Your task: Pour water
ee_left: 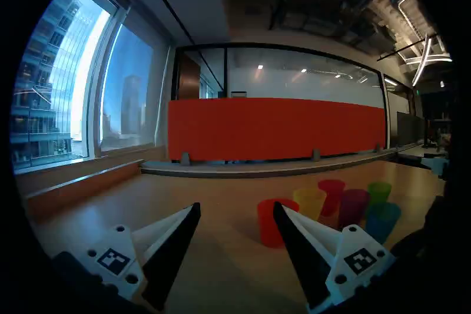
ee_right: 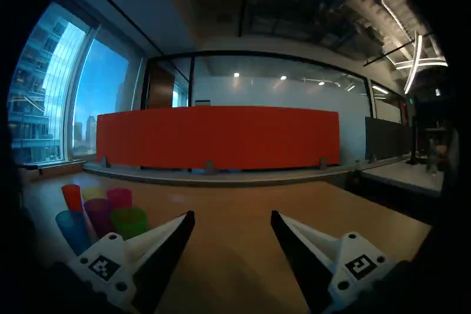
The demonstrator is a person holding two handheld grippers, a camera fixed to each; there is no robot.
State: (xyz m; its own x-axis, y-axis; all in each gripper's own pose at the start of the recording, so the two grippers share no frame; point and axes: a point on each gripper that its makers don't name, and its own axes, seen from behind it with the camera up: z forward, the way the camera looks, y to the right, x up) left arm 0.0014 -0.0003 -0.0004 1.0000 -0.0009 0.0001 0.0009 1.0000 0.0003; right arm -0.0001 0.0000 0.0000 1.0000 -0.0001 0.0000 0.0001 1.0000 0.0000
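Left gripper [ee_left: 235, 208] released, jaws spread wide, nothing between them, low over the wooden table [ee_left: 224, 267]. Just ahead and to its right, tightly grouped on the table: orange cup [ee_left: 272, 225] nearest, partly behind the right fingertip in the left gripper view, contact not evident; yellow cup [ee_left: 309, 202] and red cup [ee_left: 331, 191] behind it; purple cup [ee_left: 353, 208], green cup [ee_left: 379, 191] and blue cup [ee_left: 382, 221] further right. All upright, contents not readable. Right gripper [ee_right: 232, 215] likewise released, jaws apart, empty, low over the same table. In the right gripper view, cups [ee_right: 100, 215] ahead and to its left, near the left finger, apart from it. Past the far table edge, long orange partition [ee_left: 277, 128]; windows [ee_left: 65, 108] off to the left.
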